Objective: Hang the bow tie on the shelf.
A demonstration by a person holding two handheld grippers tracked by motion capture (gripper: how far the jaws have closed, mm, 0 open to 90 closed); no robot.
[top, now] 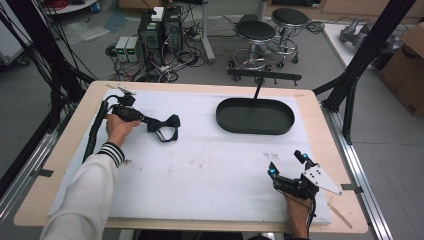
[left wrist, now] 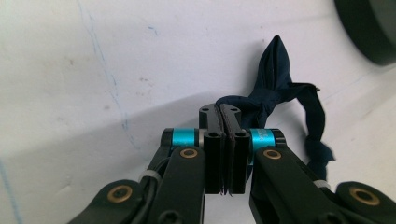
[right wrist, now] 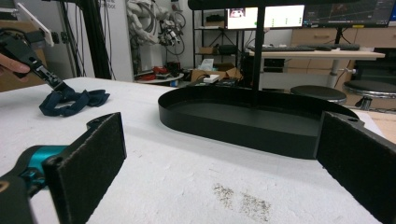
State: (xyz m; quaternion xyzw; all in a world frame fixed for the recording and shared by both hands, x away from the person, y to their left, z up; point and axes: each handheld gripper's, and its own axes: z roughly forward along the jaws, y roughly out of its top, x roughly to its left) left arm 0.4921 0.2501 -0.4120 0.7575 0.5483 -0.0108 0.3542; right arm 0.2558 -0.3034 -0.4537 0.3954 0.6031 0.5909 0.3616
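The left claw [top: 148,121] is squeezing tight on one end of the dark blue bow tie [top: 167,126], which is lying just ahead of it. The right claw [top: 286,163] is sitting wide open, holding nothing, far from the bow tie.

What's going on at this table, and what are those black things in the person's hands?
They are hand-held grasping tools. The left tool is shut on one end of a dark blue bow tie lying on the white mat. The right tool rests open near the front edge, holding nothing. A black oval tray sits empty on the far side.
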